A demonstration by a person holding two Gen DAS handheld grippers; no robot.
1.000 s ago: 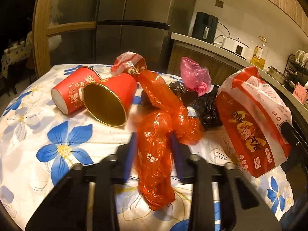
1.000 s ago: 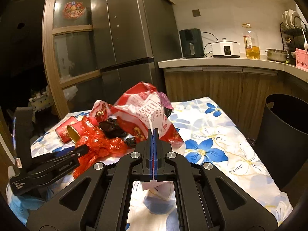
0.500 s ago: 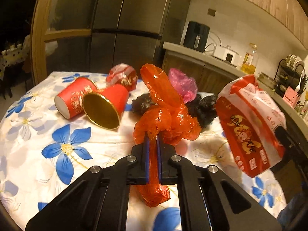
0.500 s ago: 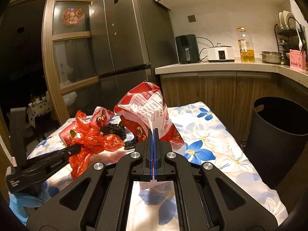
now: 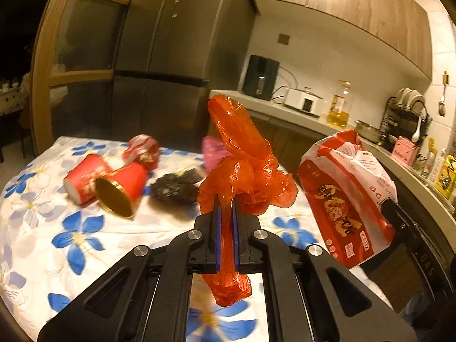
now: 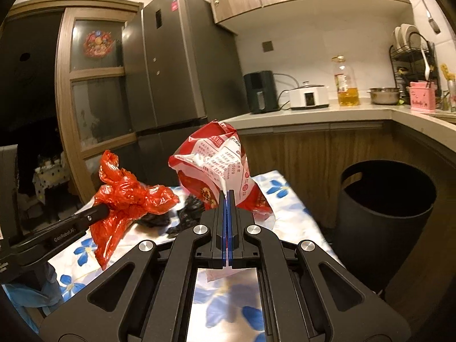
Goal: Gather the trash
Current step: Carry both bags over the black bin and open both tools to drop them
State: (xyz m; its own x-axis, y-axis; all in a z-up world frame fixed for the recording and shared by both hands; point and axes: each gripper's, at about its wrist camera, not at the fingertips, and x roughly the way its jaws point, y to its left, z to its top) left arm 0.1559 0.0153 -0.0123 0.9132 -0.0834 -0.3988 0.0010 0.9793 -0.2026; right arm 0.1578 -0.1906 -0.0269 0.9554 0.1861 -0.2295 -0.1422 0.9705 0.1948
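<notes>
My left gripper point(image 5: 225, 208) is shut on a crumpled orange-red plastic bag point(image 5: 242, 156) and holds it in the air above the flowered table point(image 5: 57, 228). The bag also shows in the right wrist view point(image 6: 128, 196). My right gripper point(image 6: 227, 196) is shut on a red and white snack bag point(image 6: 219, 168), lifted off the table; it also shows in the left wrist view point(image 5: 344, 199). On the table lie two red paper cups point(image 5: 114, 188), a red wrapper point(image 5: 144, 151), a black bag point(image 5: 173, 188) and a pink bag point(image 5: 212, 149).
A black trash bin point(image 6: 384, 208) stands on the floor right of the table, below the kitchen counter point(image 6: 327, 114). A grey fridge point(image 6: 176, 71) and a wooden door frame stand behind the table.
My left gripper closed on the orange-red bag and lifted it off the table. My right gripper rose with the snack bag, bringing the bin more into view.
</notes>
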